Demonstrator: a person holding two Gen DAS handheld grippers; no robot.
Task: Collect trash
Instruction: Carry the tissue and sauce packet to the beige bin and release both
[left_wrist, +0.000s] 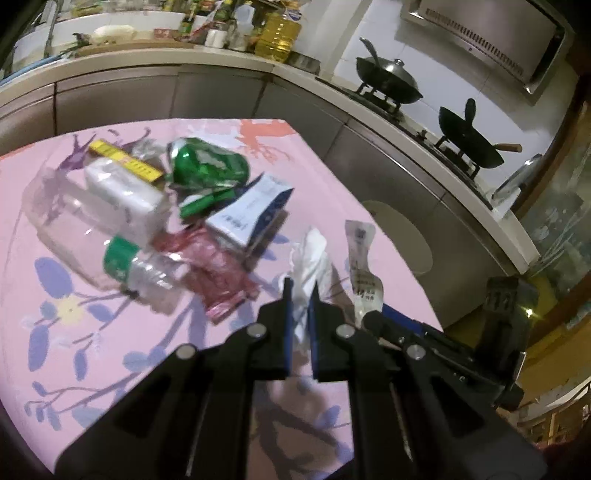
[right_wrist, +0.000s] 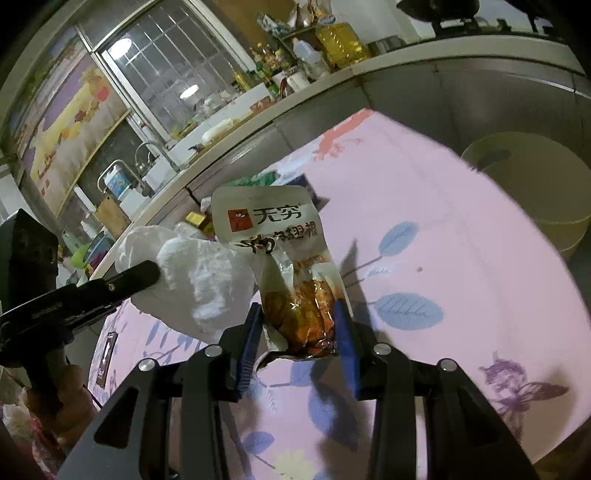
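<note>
Left gripper — jaws clamped on white tissue | right gripper — jaws gripped snack wrapper | best carried level to bin, grips firm.

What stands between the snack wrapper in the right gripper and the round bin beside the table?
Nothing visible. The right gripper holds the snack wrapper above bare pink tablecloth, and the round bin stands open just past the table edge.

Home kitchen: woks, sink tap.
</note>
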